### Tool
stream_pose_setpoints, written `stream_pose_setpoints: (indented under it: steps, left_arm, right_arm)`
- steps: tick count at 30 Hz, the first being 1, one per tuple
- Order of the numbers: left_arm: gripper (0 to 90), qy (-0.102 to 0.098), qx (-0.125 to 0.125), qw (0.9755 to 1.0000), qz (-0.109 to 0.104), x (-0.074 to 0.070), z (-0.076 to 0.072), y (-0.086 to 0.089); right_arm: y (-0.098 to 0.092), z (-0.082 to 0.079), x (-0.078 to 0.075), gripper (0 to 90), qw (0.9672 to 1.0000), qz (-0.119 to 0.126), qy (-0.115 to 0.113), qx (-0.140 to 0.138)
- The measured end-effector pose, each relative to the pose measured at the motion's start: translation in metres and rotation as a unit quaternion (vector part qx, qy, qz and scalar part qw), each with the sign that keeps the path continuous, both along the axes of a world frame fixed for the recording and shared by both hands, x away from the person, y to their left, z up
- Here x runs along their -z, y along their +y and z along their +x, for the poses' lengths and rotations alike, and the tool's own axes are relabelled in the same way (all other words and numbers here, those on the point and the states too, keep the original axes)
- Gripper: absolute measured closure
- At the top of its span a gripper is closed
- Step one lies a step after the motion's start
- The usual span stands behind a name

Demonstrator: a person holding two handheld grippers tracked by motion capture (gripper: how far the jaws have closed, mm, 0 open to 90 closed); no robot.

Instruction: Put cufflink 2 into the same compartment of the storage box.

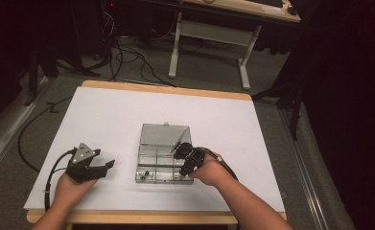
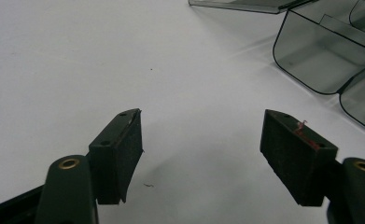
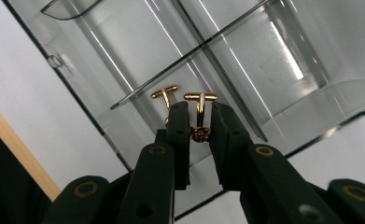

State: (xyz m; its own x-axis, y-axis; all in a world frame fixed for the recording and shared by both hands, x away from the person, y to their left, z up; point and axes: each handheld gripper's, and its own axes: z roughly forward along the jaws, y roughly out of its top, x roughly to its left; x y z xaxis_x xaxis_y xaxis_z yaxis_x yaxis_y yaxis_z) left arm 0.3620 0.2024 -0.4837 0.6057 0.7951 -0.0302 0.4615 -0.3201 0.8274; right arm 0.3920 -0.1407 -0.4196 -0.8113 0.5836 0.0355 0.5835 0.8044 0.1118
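over the near right compartment of the clear divided box (image 3: pixel 273 93) my right claw (image 3: pixel 200 122) stood nearly closed, its jaws pinching a small gold cufflink (image 3: pixel 200 112) by the post, the toggle bar sticking up above the pads and the decorated head sitting low between them; a second cufflink (image 3: pixel 165 95) showed just beside it, partly behind the left jaw, and i could not tell whether it was touching the first or lying loose in the compartment; i judged the cufflink light, hard and slick, polished metal that would twist or squirt out of a shallow pinch, so the post between toggle and head seemed the sound place to take it, pads square across it and no more squeeze than needed; the box itself looked thin, rigid plastic, likely to skate on the white surface (image 1: pixel 103 120) if nudged; my left claw (image 2: pixel 201 151) was wide open and empty, resting on the surface well apart from the box; the high view gave me the layout, the box (image 1: pixel 163 160) with its lid laid back, the right claw (image 1: pixel 185 158) over it, the left claw (image 1: pixel 91 165) off to the side, but the cufflinks were too small to make out there; the right gripper view showed the pinch itself; the left gripper view showed a rounded corner of the box (image 2: pixel 320 60) and bare surface.
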Motion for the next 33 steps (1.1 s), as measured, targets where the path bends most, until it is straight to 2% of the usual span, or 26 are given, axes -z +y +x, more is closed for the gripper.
stream_pose_setpoints:
  steps: [14,33]
  left_arm:
    - [30.4,0.001,0.0,1.0,0.0,0.0,0.0,0.0]
    - [30.4,0.0,-0.001,1.0,0.0,0.0,0.0,0.0]
  right_arm:
    - [0.002,0.0,0.008,79.0,0.9997,-0.02,0.002,-0.013]
    - [0.009,0.0,0.017,78.2,0.9995,-0.021,0.004,-0.021]
